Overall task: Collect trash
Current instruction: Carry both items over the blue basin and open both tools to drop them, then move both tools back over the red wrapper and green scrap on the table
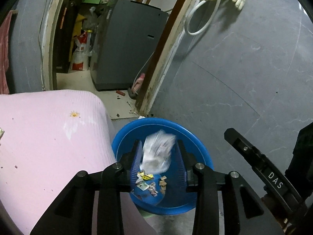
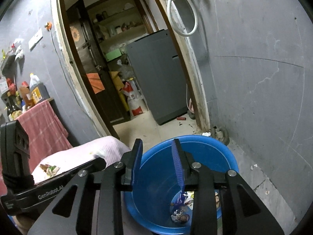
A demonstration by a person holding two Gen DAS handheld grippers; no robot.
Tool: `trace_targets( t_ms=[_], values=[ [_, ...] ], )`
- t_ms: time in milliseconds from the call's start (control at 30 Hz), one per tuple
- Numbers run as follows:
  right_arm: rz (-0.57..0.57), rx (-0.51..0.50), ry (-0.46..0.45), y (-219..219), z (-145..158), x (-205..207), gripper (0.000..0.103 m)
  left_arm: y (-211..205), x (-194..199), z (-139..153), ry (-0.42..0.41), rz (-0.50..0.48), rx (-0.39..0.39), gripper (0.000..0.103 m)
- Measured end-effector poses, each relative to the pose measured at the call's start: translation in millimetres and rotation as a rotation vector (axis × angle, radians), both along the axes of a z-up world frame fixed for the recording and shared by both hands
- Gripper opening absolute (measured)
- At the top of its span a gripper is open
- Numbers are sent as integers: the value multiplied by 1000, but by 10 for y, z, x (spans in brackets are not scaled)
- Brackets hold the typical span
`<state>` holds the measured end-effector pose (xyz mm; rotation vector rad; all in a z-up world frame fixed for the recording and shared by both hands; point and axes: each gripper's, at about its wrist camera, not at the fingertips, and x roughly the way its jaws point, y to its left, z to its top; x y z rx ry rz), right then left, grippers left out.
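A blue bin [image 1: 201, 156] stands on the floor by the doorway, with several paper and wrapper scraps [image 1: 151, 183] at its bottom. My left gripper [image 1: 159, 148] is open above the bin. A clear plastic bag [image 1: 158, 152], blurred, is between its fingers, apart from both pads. My right gripper [image 2: 157, 150] is open and empty above the same bin [image 2: 215, 152], where scraps [image 2: 181, 207] lie at the bottom. A piece of trash [image 2: 49, 169] lies on the pink table cover [image 2: 97, 148]. The left gripper's body [image 2: 50, 192] shows at lower left in the right wrist view.
The pink-covered table [image 1: 49, 137] is left of the bin. A grey wall [image 1: 234, 68] is to the right. An open doorway leads to a grey appliance [image 1: 127, 45] and a sack [image 1: 80, 52]. Bottles [image 2: 35, 94] stand on a cloth-draped shelf at left.
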<state>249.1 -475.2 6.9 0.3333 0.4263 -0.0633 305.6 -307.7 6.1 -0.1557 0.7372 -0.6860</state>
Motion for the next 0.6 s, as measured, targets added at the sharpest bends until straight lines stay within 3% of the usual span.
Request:
trace_targets(
  t_ms=[200,267,333,500,567,600],
  values=[
    [-11,0,-2,-15,0,-11,30,60,0,14,6,17,-13,37],
    [-13,-2,-10,-23,10,-31,37,109,-15,39,-3,30,-16,40],
    [-12,-5,-20,-21,27,-43,43,156,-35,84,-18,50,-22,51],
    [-3,-29,-74,48,125,-105,56,384,-118,257,-91,107,-26,68],
    [-1,-45,-107,91,179,-150,73,500,-157,349,-133,132,-18,69],
    [1,-51,-125,116,205,-168,76,537,-170,386,-148,139,-11,70]
  ],
)
